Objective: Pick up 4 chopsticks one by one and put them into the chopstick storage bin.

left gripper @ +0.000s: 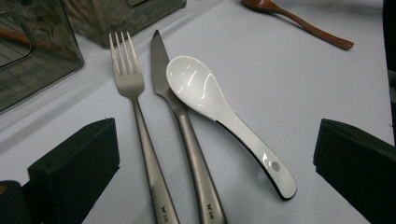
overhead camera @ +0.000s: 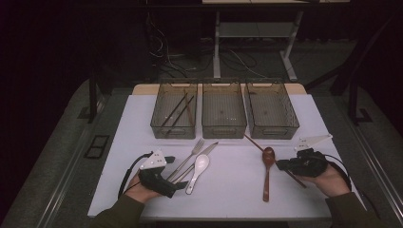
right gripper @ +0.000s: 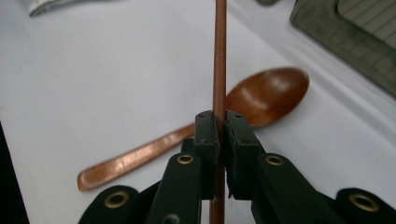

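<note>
In right tool [right gripper: 218,122], slender wooden chopstick [right gripper: 219,56]

Slim reddish-brown chopstick [right gripper: 219,56]: straight, pinched in right claw [right gripper: 218,122], crossing over wooden spoon [right gripper: 261,95] on white table.

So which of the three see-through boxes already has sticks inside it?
The left clear plastic bin, on the person's left: thin brown chopsticks lie inside it. The middle bin and right bin hold none.
</note>
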### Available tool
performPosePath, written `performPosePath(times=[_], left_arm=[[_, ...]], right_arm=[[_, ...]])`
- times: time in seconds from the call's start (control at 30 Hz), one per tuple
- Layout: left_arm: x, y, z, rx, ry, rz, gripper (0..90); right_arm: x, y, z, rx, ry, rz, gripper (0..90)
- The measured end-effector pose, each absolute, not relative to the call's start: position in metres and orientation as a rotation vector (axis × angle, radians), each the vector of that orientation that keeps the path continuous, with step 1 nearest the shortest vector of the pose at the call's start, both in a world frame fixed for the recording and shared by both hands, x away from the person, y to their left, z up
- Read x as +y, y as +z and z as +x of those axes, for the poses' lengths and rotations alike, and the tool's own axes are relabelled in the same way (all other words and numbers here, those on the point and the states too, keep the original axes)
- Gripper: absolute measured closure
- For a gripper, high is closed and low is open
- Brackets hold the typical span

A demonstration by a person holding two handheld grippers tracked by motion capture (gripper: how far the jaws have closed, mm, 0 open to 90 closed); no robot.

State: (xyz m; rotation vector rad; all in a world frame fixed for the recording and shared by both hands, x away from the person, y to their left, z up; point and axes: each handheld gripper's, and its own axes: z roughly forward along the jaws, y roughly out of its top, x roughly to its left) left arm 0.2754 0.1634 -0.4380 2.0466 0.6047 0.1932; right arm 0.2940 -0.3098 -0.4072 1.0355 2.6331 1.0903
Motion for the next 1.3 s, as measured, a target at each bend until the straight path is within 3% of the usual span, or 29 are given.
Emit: performPosePath(times=[1.3], left_arm=[[0.163,-0.437,0.275,0.598,0.189,2.048,0.0]], right_arm=[[-0.235,-0.371,0.355,2.487,1.341,0.977,83.6]])
